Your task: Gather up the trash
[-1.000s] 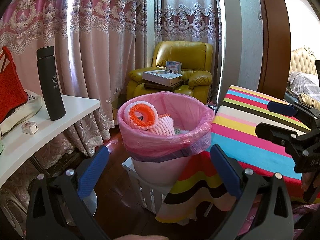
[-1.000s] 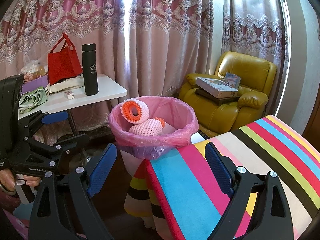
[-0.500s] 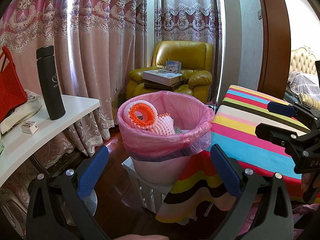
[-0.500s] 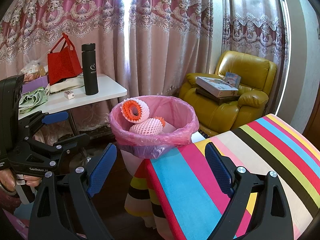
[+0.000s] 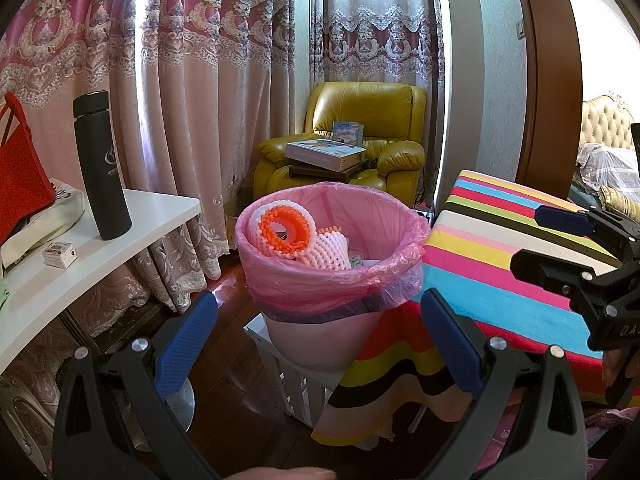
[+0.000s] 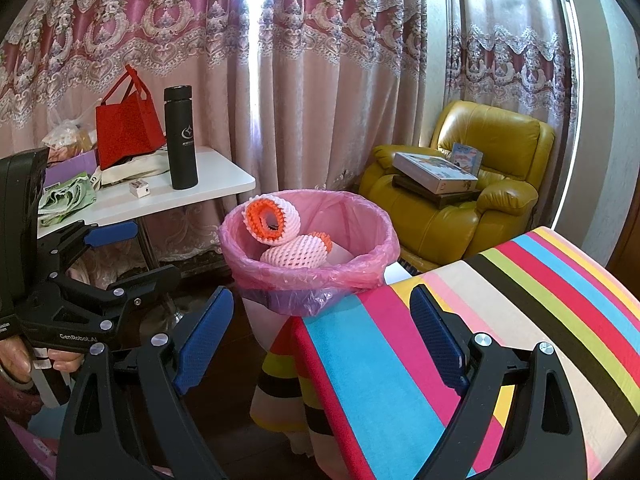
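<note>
A bin lined with a pink bag [image 5: 332,280] [image 6: 308,276] stands beside a table with a striped cloth [image 5: 520,264] [image 6: 500,320]. Two white-and-orange foam fruit nets [image 5: 286,226] [image 6: 272,218] and some paper lie inside it. My left gripper [image 5: 320,344] is open and empty, held in front of the bin. My right gripper [image 6: 322,340] is open and empty, over the corner of the striped table. Each gripper also shows in the other's view: the right one [image 5: 560,240], the left one [image 6: 120,256].
A white side table [image 5: 120,248] [image 6: 216,184] holds a black flask [image 5: 102,166] [image 6: 181,138], a red bag [image 6: 128,124] and a small box [image 5: 59,249]. A yellow armchair [image 5: 360,140] [image 6: 480,184] with books stands by the curtains. A white crate [image 5: 296,384] sits under the bin.
</note>
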`<state>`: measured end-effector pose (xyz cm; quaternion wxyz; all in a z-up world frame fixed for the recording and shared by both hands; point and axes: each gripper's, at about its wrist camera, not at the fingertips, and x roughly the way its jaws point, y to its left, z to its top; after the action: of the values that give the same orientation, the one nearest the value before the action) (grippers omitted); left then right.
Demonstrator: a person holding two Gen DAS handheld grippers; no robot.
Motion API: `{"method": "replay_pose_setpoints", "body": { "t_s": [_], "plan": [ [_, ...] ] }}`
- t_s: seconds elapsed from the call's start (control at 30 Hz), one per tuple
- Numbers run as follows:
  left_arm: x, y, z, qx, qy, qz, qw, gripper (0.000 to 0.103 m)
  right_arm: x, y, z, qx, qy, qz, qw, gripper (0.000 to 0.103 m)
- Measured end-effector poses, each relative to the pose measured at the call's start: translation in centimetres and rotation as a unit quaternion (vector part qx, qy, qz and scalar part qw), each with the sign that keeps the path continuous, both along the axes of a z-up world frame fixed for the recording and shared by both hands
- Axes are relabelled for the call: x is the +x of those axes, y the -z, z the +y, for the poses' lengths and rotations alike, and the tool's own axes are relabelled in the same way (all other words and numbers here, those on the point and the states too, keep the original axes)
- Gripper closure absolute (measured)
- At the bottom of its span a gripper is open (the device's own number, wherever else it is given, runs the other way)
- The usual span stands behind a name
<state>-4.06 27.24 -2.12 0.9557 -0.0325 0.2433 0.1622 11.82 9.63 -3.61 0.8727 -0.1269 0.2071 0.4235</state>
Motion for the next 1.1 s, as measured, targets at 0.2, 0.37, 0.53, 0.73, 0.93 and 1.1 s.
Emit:
{"method": "replay_pose_setpoints", "body": {
  "t_s": [0.2,0.37,0.53,0.73,0.93,1.1],
  "plan": [
    [0.0,0.0,0.0,0.0,0.0,0.0,1.0,0.005,-0.1,0.2,0.0,0.0,0.0,0.001,1.0,0.018],
    [0.0,0.0,0.1,-0.001,-0.001,0.0,1.0,0.005,-0.1,0.2,0.0,0.0,0.0,0.001,1.0,0.018],
    [-0.1,0.5,0.1,-0.003,0.002,0.002,1.0,0.005,-0.2,0.3,0.1,-0.001,-0.001,0.001,1.0,0.018],
    [0.1,0.6,0.0,-0.006,0.001,0.01,0.9999,0.005,-0.4,0.3,-0.2,0.0,0.002,-0.001,1.0,0.018],
    [1.3,0.3,-1.0,-0.017,0.017,0.02,0.9995,0.005,-0.1,-0.5,-3.4,0.012,0.035,-0.002,0.999,0.018],
    [2.7,0.4,-4.0,0.003,0.055,0.033,0.998,0.005,1.2,-1.1,-10.4,0.004,0.123,0.003,0.992,0.018]
  ]
}}
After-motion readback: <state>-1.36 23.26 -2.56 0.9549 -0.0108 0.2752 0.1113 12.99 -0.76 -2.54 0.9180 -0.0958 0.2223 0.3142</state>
